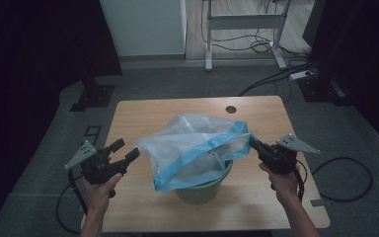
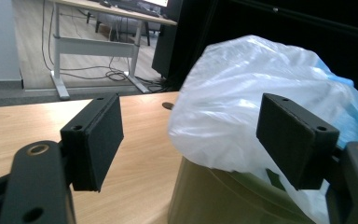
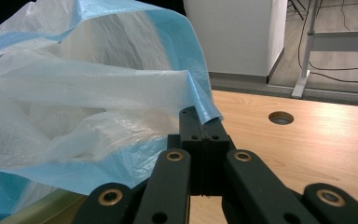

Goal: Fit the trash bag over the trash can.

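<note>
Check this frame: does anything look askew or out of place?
Yes. The plastic bag is not fitted over the green bin: it billows above the rim, its blue-edged mouth slanting. The right gripper pinches one blue corner; the left gripper is open, beside it.

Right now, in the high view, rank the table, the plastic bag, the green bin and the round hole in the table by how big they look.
1. table
2. plastic bag, spread wide over the bin's mouth
3. green bin, mostly hidden under the bag, so its rank against the bag is unsure
4. round hole
</note>
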Tool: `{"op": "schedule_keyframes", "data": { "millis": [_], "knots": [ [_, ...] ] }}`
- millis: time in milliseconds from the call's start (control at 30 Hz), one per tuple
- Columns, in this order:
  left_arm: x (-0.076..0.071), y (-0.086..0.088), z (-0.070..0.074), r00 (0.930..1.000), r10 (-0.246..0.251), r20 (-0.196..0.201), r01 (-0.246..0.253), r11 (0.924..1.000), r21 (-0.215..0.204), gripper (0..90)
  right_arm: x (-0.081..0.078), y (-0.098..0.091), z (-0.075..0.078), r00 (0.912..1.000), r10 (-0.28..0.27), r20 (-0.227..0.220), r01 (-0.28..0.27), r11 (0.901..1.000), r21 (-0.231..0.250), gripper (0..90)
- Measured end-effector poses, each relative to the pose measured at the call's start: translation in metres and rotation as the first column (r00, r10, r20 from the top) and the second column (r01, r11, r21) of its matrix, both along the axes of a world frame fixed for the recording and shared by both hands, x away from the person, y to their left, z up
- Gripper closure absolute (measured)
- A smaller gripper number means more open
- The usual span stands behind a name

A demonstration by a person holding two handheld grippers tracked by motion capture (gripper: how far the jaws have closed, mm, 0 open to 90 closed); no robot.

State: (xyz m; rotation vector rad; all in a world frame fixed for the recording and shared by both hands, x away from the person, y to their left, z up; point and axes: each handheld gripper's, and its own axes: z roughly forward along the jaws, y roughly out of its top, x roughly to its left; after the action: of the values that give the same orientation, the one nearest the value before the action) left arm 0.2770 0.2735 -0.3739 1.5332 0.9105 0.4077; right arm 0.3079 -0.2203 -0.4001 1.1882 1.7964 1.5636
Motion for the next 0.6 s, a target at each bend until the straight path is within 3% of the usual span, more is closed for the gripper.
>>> {"op": "schedule_keyframes", "data": {
  "millis": [367, 600],
  "knots": [
    [-0.028, -0.023, 0.002, 0.9966, -0.082, -0.005, 0.082, 0.996, 0.036, 20.3, 0.0, 0.003, 0.001, 1.0, 0.003, -0.003, -0.003, 1.0, 0.001, 89.3],
    [-0.04, -0.042, -0.004, 0.9916, -0.115, -0.057, 0.119, 0.9911, 0.06, 16.3, 0.0, 0.003, 0.002, 1.0, 0.002, -0.002, -0.002, 1.0, 0.005, 89.3]
  ]
}}
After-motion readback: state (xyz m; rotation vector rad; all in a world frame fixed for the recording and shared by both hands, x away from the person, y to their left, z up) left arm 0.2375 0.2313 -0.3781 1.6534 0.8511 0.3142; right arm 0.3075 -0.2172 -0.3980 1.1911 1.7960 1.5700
